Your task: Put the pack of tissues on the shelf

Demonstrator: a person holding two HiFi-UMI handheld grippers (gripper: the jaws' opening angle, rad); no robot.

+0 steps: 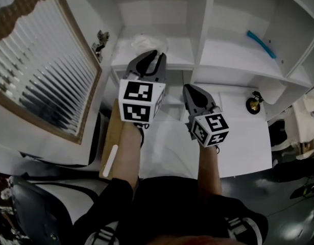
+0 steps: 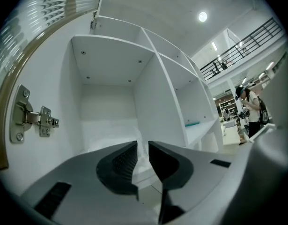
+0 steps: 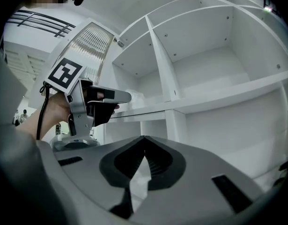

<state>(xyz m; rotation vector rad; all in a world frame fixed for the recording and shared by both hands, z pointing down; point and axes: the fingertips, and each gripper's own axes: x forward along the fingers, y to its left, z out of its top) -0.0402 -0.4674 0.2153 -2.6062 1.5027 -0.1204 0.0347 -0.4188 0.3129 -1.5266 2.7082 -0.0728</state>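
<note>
The pack of tissues point(image 1: 145, 42), a crinkly clear-wrapped white bundle, lies in the left compartment of the white shelf point(image 1: 179, 59). My left gripper point(image 1: 155, 55) hovers just in front of it, jaws a little apart and empty. In the left gripper view the pack point(image 2: 108, 136) rests on the shelf floor beyond the left gripper point(image 2: 143, 144). My right gripper point(image 1: 188, 88) hangs lower, over the white counter, shut on nothing. The right gripper view shows the right gripper point(image 3: 144, 138) with tips touching, and the pack point(image 3: 136, 96) beside the left one's fingers point(image 3: 121, 96).
An open cabinet door point(image 1: 42, 68) with ribbed glass and a wooden frame stands at the left, its hinge point(image 2: 33, 119) close by. A blue item point(image 1: 262, 44) lies on the right shelf. A small dark ornament point(image 1: 254, 104) sits on the counter. People point(image 2: 250, 108) stand far off.
</note>
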